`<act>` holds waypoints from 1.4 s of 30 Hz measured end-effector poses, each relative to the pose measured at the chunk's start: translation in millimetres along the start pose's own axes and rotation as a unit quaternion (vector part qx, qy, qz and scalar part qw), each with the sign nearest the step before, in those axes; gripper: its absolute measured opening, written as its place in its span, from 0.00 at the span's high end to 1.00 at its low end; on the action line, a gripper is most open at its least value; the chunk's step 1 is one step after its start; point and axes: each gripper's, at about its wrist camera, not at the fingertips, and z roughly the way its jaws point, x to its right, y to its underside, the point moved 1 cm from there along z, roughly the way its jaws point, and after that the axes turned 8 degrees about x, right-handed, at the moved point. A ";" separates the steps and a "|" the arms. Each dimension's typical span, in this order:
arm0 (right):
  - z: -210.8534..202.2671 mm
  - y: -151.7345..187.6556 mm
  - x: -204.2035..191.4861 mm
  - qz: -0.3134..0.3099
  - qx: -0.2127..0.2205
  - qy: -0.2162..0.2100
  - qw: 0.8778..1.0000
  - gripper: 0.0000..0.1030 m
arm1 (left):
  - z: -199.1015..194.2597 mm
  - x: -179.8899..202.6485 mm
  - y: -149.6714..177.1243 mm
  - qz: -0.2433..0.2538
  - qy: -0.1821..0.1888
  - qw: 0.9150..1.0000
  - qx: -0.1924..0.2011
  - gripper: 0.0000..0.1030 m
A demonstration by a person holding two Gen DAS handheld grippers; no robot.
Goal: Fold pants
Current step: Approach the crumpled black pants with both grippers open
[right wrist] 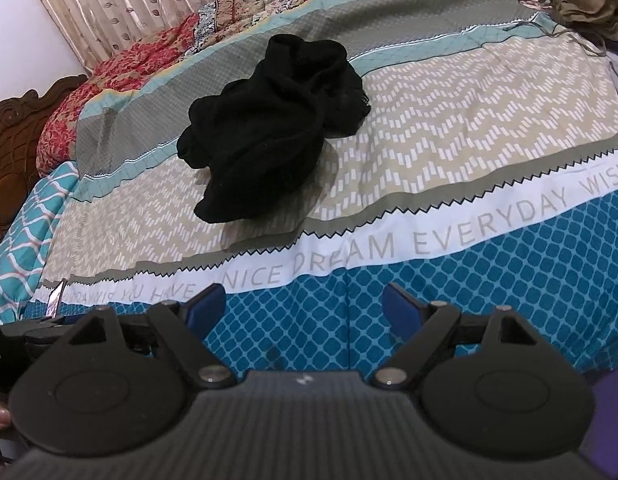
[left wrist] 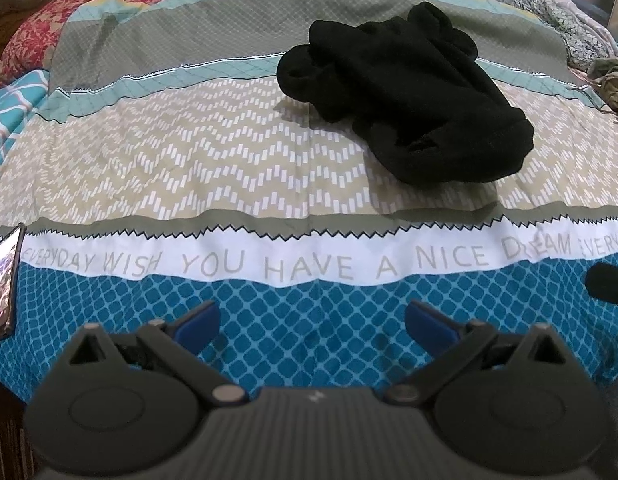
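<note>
Two grippers, left gripper and right gripper, hover wide apart and empty above the bed's near edge; crumpled black pants lie mid-bed, well apart from both.

Both of my cameras sit low at the near edge of the bed, each looking forward across it along its hand-held gripper. My left view faces straight in; the black pants lie ahead, right of centre. My right view angles leftward toward the headboard. Both views share the pants and the lettered band.
</note>
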 end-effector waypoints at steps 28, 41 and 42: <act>6.1 -0.3 -0.6 0.000 0.000 0.012 1.000 0.18 | -35.2 -14.8 -20.5 -0.017 -0.001 0.994 0.104 0.00; 8.0 1.7 -2.4 -0.002 -0.004 0.015 1.000 0.18 | -27.1 -3.6 -8.6 0.002 0.031 0.998 0.063 0.00; 8.1 1.8 -2.6 -0.003 -0.004 0.014 1.000 0.18 | -28.0 -3.2 -7.9 0.000 0.032 0.997 0.064 0.00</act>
